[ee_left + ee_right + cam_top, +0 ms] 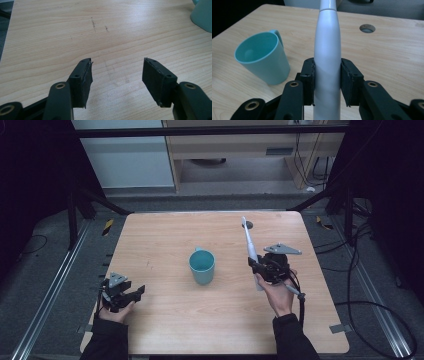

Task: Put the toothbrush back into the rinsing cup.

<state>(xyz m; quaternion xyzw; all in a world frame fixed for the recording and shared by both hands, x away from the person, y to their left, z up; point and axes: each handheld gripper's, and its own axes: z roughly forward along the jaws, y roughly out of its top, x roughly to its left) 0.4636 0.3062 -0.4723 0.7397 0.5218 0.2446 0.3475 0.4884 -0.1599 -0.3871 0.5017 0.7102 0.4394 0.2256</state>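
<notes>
Left gripper (pixel 131 293): resting low at the near-left part of the table (pixel 165 330), well to the left of the cup (pixel 202 266) and nearer the person than it. Jaws spread wide in the left gripper view, bare wood between them, nothing held. Cup wall (pixel 203 15) just entering at the upper right of that view, so pointed roughly past the cup, not at it.

Cup: teal, upright, mouth open upward, near the table's middle. Handle on the far side, away from the person. Inside appears empty as seen from the right gripper view (pixel 263 61).

Right gripper (pixel 257 266): raised to the right of the cup, apart from it, much nearer to it than the left. Jaws closed against both sides of a white electric toothbrush handle (pixel 251 247), gripped on its thick lower body (pixel 327 62). Hold looks square and firm.

Toothbrush axis: long axis running from the person's side outward, slender neck end pointing away from the person and tilted up, far beyond the cup; thick butt end toward the palm. Tip out of frame in the right gripper view.

Judgement: work in hand likely placing the toothbrush in the cup. Cup lies left of the held tool and slightly forward of it in the right gripper view. Coming move turns on carrying the toothbrush leftward over the cup mouth and turning its axis toward vertical. Risk: nudging the light cup's rim and tipping it.
</notes>
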